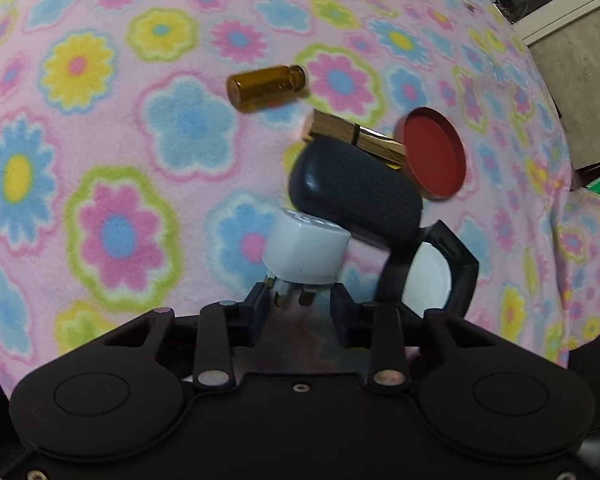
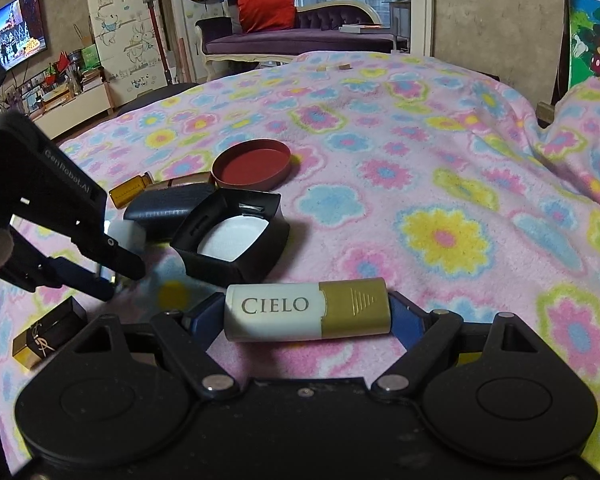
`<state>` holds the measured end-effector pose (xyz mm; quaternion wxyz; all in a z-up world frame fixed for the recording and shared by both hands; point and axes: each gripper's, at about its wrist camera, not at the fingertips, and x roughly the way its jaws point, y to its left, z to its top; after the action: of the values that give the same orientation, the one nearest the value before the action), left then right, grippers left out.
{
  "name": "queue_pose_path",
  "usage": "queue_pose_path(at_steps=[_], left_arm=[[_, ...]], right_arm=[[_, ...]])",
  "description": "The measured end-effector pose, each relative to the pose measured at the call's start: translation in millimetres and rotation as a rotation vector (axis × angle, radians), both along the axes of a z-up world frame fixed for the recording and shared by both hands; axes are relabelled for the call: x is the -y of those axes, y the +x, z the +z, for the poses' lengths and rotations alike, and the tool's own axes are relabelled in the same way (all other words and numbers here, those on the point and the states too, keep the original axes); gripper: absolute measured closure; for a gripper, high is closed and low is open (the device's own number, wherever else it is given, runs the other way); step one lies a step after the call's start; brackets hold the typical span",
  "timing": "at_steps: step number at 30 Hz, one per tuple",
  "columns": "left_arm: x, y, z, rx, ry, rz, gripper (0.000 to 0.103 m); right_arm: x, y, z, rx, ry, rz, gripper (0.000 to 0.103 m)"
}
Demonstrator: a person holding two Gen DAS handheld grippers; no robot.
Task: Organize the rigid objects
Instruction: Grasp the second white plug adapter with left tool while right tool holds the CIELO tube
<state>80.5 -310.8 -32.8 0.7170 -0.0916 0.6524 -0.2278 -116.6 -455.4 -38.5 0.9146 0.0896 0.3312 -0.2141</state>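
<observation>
Clearly "CIELO" reads on the one white-and-gold tube point(image 2: 307, 310), clamped crosswise in the right tongs point(image 2: 308, 316) over the blanket's point(image 2: 440, 184) near edge; "GenRobot.AI" marks the left tongs point(image 1: 300, 304), narrowed around one white plug point(image 1: 306, 250); one amber vial point(image 1: 266, 87), one red lid point(image 1: 434, 152) lie toward the middle

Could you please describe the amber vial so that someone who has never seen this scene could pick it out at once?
On the flowered blanket, find the cluster of objects beside the red lid. At the cluster's far edge, just beyond the dark case, the amber vial lies on its side, apart from the rest. It is the only see-through brown glass item there.
</observation>
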Motion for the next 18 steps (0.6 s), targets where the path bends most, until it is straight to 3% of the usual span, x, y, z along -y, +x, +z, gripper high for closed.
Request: queue_pose_path(at_steps=[4,8,13,15,18], left_arm=[[4,5,1,-0.022,0.027,-0.006,0.067],[5,17,5,0.027,0.113,0.018,0.063],[-3,35,13,0.149,0.296,0.061,0.059],[-9,37,19,0.177,0.308,0.081,0.058],[-15,38,28,0.208,0.277,0.079,0.048]], right_arm=[[0,-1,0,0.002,0.003,0.000,0.017],[0,-1,1,0.004,0.005,0.000,0.017],[0,-3,1,0.006,0.006,0.000,0.017],[1,-3,1,0.008,0.009,-0.001,0.017],[1,-3,1,0.008,0.008,-0.001,0.017]])
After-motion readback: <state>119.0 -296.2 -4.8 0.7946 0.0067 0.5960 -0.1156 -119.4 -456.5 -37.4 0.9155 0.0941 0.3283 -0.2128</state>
